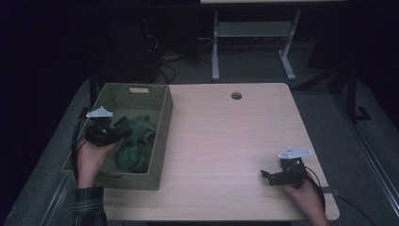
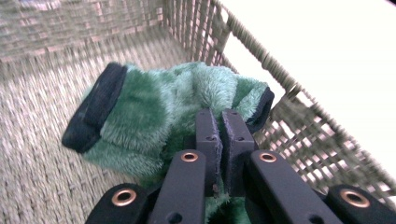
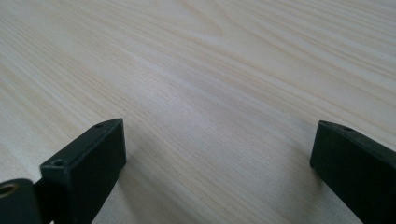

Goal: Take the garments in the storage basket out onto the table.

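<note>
- I'm pinching the green plush garment (image 2: 163, 107) between my left gripper's (image 2: 223, 122) closed jaws, inside the wicker basket (image 2: 289, 88).
- I'm resting my right gripper (image 3: 217, 154) wide open, holding nothing.
- I'm risking the thin pinch of fleece slipping out.

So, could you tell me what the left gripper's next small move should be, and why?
Probably lift straight up. The left gripper looks shut on the green cloth inside the basket, whose walls stand close around it, so rising first should clear the rim before carrying it toward the table.

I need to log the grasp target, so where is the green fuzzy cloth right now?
The green fuzzy cloth lies inside the woven basket at the table's left side in the high view, with the left gripper shut on it.
</note>
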### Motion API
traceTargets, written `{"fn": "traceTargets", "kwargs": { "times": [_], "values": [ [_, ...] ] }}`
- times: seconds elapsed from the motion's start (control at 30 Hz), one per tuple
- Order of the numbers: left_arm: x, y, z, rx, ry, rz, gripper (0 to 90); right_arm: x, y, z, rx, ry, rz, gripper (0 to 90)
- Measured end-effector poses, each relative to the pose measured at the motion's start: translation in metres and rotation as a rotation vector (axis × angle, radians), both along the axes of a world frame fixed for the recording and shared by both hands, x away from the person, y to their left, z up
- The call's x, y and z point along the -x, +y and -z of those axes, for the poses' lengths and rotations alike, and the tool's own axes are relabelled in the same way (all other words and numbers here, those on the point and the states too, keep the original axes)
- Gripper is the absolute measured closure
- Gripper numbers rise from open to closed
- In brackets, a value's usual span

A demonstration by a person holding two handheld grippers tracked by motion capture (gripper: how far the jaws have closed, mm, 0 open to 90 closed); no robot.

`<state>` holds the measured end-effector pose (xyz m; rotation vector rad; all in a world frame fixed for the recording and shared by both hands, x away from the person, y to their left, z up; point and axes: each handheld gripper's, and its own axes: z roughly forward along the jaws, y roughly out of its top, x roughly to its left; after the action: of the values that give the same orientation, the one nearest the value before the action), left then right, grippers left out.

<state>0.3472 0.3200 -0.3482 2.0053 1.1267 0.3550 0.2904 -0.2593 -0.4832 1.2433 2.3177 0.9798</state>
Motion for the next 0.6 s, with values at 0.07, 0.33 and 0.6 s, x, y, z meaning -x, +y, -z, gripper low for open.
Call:
{"fn": "traceTargets", "kwargs": {
  "times": [0.07, 0.33, 0.6],
  "values": [
    [0.002, 0.001, -0.004, 0.029, -0.02, 0.003, 86.9, 0.0, 0.0, 0.0, 0.0, 0.0, 0.0, 3.1],
    [0.006, 0.0, -0.019, 0.078, -0.074, 0.013, 86.9, 0.0, 0.0, 0.0, 0.0, 0.0, 0.0, 3.1],
    [0.007, 0.003, -0.046, 0.111, -0.126, 0.024, 87.2, 0.0, 0.0, 0.0, 0.0, 0.001, 0.001, 3.1]
  ]
}}
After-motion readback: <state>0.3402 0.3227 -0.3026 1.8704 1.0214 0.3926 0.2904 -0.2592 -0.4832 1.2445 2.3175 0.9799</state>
